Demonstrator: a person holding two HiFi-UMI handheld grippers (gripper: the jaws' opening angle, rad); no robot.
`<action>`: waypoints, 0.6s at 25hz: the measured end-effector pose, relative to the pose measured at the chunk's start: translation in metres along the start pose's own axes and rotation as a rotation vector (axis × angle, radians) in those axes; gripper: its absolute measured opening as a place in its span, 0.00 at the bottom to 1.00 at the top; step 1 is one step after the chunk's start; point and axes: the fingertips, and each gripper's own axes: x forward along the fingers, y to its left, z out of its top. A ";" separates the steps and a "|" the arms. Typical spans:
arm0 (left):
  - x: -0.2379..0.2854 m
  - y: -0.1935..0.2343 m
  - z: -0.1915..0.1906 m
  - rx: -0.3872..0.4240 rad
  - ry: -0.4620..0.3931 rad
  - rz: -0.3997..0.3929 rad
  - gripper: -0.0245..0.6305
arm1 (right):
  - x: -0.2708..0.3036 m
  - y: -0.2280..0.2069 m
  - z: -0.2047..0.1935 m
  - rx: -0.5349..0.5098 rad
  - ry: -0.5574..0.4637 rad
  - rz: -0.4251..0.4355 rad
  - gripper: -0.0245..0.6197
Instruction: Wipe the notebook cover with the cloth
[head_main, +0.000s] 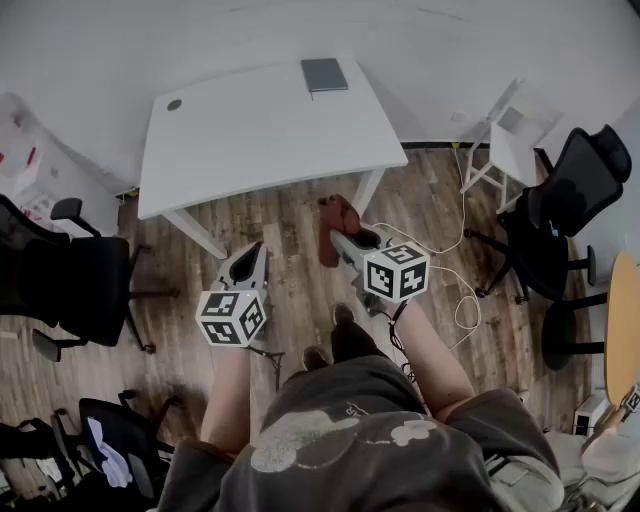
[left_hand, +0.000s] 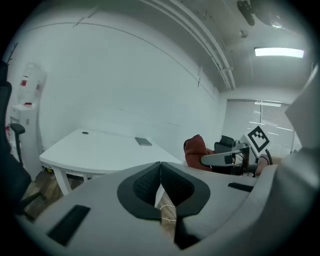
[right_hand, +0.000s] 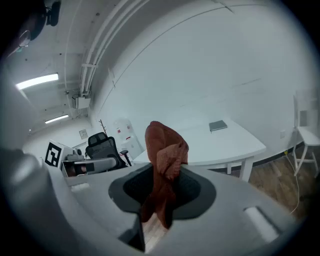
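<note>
— Gripping anything, that right tool (right_hand: 160, 195)?
— Yes. Its jaws are clamped on the rust-red cloth (right_hand: 165, 150), which bunches above them and hangs down below.
— And the left tool (left_hand: 160, 175)?
— Jaws pressed together, nothing between them. Both tools are held over the wooden floor (head_main: 290, 215), short of the worktop's near edge.
— Where is the notebook?
— The grey notebook (head_main: 324, 74) lies flat at the far edge of the white worktop (head_main: 250, 130), toward its right corner, well apart from the cloth.
— Around that?
— One black chair (head_main: 80, 285) stands off the worktop's left side, and a second black chair (head_main: 560, 220) off its right. A white cable (head_main: 465, 300) trails on the floor near the second.
</note>
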 end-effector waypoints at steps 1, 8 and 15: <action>0.001 -0.004 -0.001 0.002 0.000 -0.006 0.05 | -0.003 -0.002 0.000 0.001 -0.001 -0.006 0.20; 0.004 -0.019 -0.008 -0.004 0.004 -0.017 0.05 | -0.014 -0.006 -0.007 0.008 0.007 -0.015 0.20; 0.005 -0.029 -0.010 0.004 0.007 -0.032 0.05 | -0.017 -0.004 -0.008 0.001 0.014 -0.015 0.20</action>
